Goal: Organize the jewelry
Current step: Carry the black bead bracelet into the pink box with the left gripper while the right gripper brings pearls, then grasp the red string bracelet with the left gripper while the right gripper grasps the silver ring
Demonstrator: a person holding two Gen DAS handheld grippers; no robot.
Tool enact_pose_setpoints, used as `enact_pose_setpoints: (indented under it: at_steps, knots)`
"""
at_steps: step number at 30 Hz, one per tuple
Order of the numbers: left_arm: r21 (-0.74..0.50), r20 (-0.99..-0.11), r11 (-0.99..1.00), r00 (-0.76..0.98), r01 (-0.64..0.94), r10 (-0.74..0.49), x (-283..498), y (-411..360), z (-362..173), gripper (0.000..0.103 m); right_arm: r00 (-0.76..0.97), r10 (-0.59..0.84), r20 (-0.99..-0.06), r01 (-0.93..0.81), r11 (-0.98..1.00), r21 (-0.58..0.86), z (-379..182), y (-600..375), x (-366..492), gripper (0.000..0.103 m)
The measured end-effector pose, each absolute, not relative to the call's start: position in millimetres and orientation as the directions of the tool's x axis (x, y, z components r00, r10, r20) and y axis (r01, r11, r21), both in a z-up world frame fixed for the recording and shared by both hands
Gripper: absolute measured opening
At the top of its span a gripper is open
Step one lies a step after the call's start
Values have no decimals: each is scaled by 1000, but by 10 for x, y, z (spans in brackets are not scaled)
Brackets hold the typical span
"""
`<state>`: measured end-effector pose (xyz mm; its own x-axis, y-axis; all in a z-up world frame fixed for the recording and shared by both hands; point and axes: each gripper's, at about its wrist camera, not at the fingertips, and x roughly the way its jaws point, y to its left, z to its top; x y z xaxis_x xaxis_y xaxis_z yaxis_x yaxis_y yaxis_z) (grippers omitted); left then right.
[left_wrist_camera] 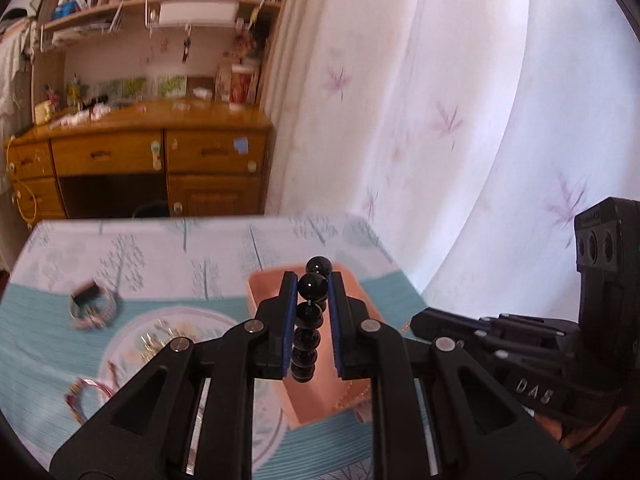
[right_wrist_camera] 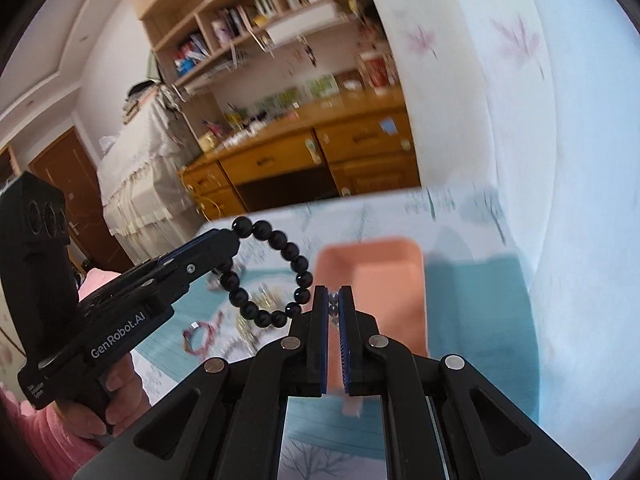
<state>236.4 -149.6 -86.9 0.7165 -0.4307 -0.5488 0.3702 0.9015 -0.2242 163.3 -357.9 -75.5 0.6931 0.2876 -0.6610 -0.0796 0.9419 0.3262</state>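
Tablecloth (left_wrist_camera: 168, 256) lower left carries loose jewelry (left_wrist_camera: 156, 340) on our plate (left_wrist_camera: 208, 320). Left gripper (left_wrist_camera: 312, 292) pinches a bead bracelet (right_wrist_camera: 276, 276) above the pink box (right_wrist_camera: 384, 264); right gripper (right_wrist_camera: 333, 294) clamps something small, most pieces unsorted.

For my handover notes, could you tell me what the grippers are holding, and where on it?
Both grip the black bead bracelet: the left gripper pinches beads at one side, the right gripper clamps beads at the opposite side.

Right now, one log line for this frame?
left gripper: shut on black bead bracelet | right gripper: shut on small beads | above pink tray
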Motion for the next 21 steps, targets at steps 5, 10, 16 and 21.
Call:
enact_pose_setpoints:
  at_steps: [5, 10, 16, 21]
  knots:
    - [-301, -620, 885, 632, 356, -465, 2496, -1601, -1221, 13, 613, 275, -741, -43, 948, 316, -1261, -3506, 1731, 7]
    - [-330, -627, 895, 639, 300, -445, 2569, -1474, -1255, 49, 585, 305, -751, -4, 927, 374, -1474, -3520, 1816, 32]
    - [-311, -652, 920, 651, 238, -389, 2576, -1169, -1181, 58, 575, 303, -760, -19, 933, 358, -1467, -3466, 1886, 39]
    - [-286, -731, 946, 603, 155, -320, 2460, -795, -1314, 58, 548, 328, -769, -18, 924, 382, -1559, -3279, 1779, 50]
